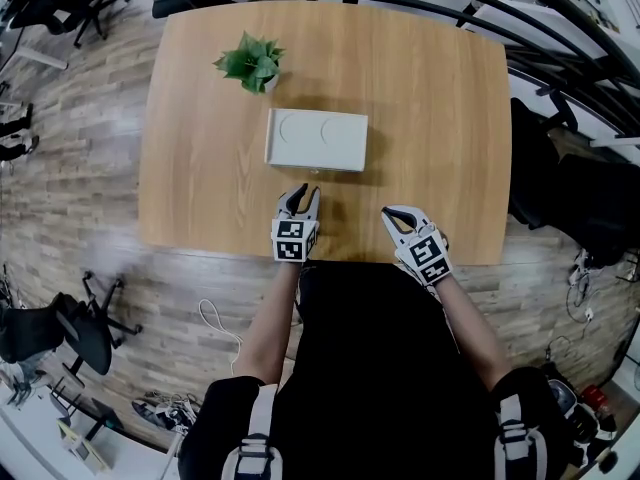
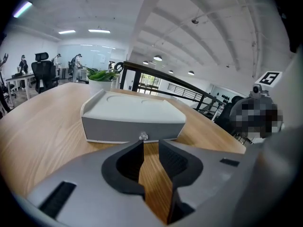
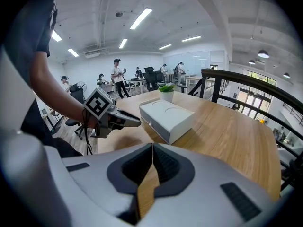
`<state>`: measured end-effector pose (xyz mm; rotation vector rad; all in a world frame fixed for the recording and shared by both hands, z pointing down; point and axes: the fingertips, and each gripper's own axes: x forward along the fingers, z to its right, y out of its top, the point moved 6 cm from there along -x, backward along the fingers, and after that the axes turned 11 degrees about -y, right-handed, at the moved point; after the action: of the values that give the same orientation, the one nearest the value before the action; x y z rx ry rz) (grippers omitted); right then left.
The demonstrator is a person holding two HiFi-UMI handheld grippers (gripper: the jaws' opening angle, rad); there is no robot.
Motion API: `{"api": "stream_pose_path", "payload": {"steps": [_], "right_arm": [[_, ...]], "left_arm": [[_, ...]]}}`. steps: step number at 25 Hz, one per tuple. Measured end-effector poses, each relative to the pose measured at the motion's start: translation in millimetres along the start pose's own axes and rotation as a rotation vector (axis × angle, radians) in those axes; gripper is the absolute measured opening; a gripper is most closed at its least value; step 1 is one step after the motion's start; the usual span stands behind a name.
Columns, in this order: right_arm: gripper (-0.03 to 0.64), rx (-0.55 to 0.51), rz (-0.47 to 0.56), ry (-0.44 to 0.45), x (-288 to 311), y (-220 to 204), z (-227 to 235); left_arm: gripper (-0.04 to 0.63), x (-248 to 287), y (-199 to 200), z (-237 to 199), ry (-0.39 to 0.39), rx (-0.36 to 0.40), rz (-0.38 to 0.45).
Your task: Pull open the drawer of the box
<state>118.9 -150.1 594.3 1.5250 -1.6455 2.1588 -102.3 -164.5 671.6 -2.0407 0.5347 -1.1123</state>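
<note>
A white box (image 1: 316,139) lies flat in the middle of the wooden table (image 1: 430,118), its drawer front facing me. A small clear knob (image 2: 143,136) sits at the centre of that front. My left gripper (image 1: 308,192) hovers just in front of the box, pointing at the knob. Its jaws are open with a narrow gap and nothing between them, and in the left gripper view (image 2: 150,144) the knob lies just beyond its tips. My right gripper (image 1: 386,213) hangs to the right near the table's front edge, shut and empty (image 3: 152,146), away from the box (image 3: 168,115).
A potted green plant (image 1: 252,61) stands behind the box at the far left. Black railing (image 1: 560,38) runs along the right of the table. Office chairs (image 1: 70,328) and a white cable (image 1: 215,323) are on the floor to the left.
</note>
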Motion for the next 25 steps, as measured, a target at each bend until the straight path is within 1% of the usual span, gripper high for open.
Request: {"api": "stream_pose_path", "payload": {"steps": [3, 9, 16, 25], "right_arm": [[0.025, 0.0, 0.003, 0.003, -1, 1, -2], [0.025, 0.016, 0.004, 0.003, -3, 1, -6], [0.025, 0.029, -0.001, 0.003, -2, 0, -11], [0.025, 0.033, -0.009, -0.004, -5, -5, -11]], "left_arm": [[0.099, 8, -3, -1, -0.007, -0.013, -0.009], [0.099, 19, -1, -6, 0.002, -0.023, -0.014], [0.124, 30, 1, -13, 0.01, -0.06, -0.016], [0.124, 39, -1, -20, 0.023, -0.101, -0.021]]}}
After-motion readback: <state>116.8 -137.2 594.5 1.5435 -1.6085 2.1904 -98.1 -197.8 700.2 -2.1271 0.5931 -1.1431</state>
